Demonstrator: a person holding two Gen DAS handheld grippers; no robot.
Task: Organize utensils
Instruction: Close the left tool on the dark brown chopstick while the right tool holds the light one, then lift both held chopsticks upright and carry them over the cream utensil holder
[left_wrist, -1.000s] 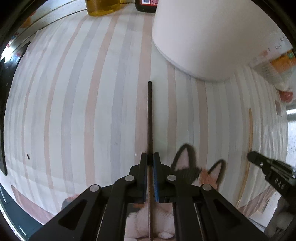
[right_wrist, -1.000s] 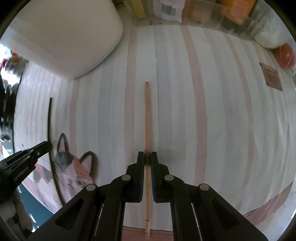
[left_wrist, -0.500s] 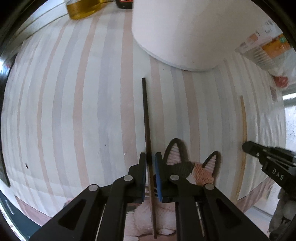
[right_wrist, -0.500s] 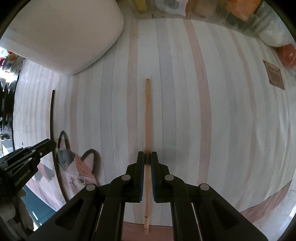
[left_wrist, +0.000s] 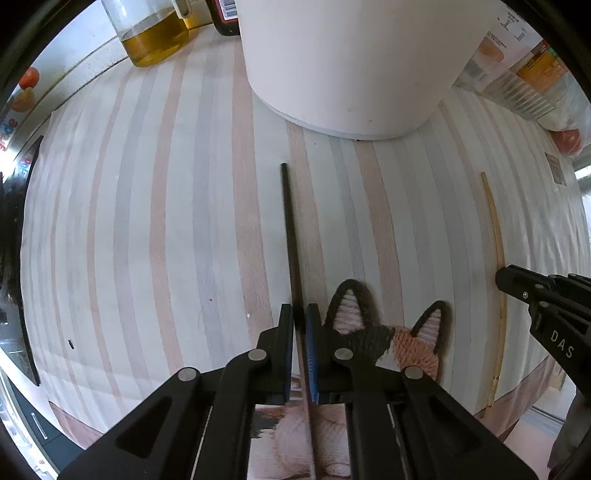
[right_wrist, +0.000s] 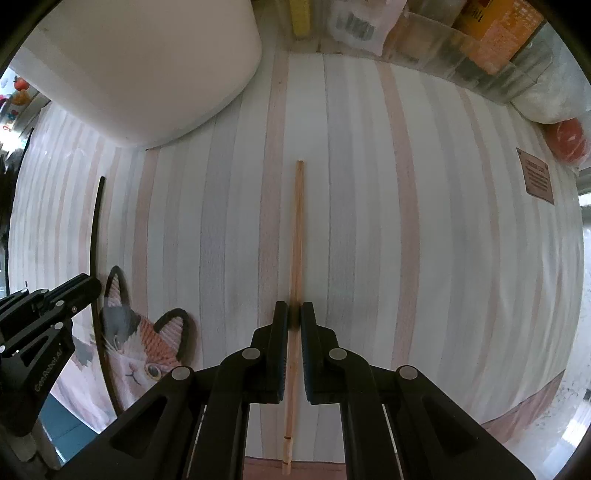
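Left claw (left_wrist: 300, 314) clamped on black chopstick (left_wrist: 290, 236), jaws nearly together – stick points ahead toward the white tub (left_wrist: 347, 62), tip short of it. Right claw (right_wrist: 293, 312) clamped on wooden chopstick (right_wrist: 297, 240), same way. Both sticks over the striped mat (left_wrist: 147, 221); whether they touch it, can't tell. Black stick's rear end hidden under the claw. Cat coaster (right_wrist: 147, 343) between the two claws, partly covered. Mat's near edge close behind, bare stripes ahead

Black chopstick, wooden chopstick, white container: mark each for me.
Black chopstick (left_wrist: 289, 229), left wrist view, mid-shaft ahead of the gripper.
Wooden chopstick (right_wrist: 297, 229), right wrist view, mid-shaft.
White container (left_wrist: 347, 62), left wrist view, side wall.
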